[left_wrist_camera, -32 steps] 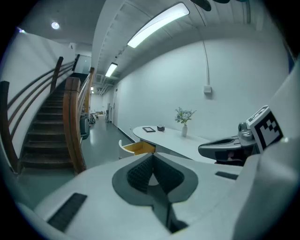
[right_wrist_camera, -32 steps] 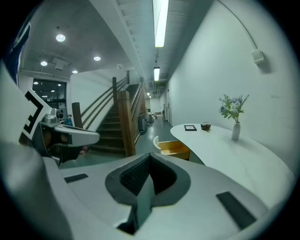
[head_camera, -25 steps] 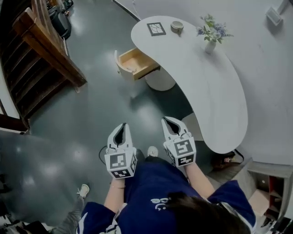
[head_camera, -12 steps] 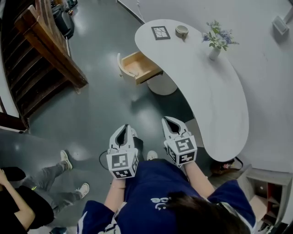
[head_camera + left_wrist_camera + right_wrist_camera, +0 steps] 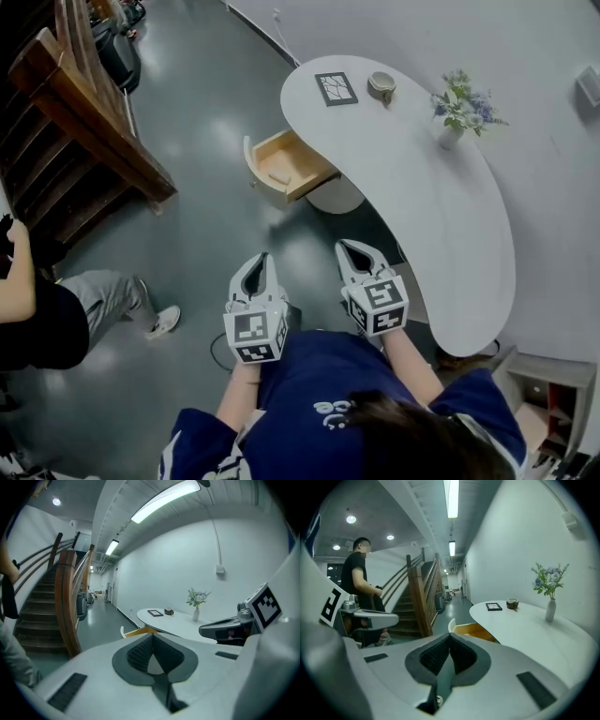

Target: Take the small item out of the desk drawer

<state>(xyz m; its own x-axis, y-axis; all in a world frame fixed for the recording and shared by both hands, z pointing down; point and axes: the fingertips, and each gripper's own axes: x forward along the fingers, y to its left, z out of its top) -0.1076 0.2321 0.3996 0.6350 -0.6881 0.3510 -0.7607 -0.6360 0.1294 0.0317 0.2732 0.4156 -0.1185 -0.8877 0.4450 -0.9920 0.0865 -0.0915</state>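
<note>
Grey floor (image 5: 202,141); open wooden drawer (image 5: 302,155) holds small pale item (image 5: 279,177) (shape unclear).

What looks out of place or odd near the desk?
Only the drawer: it stands pulled out, open, from under the desk's end, with a small item lying inside. The vase on top is upright; nothing is spilled.
</note>
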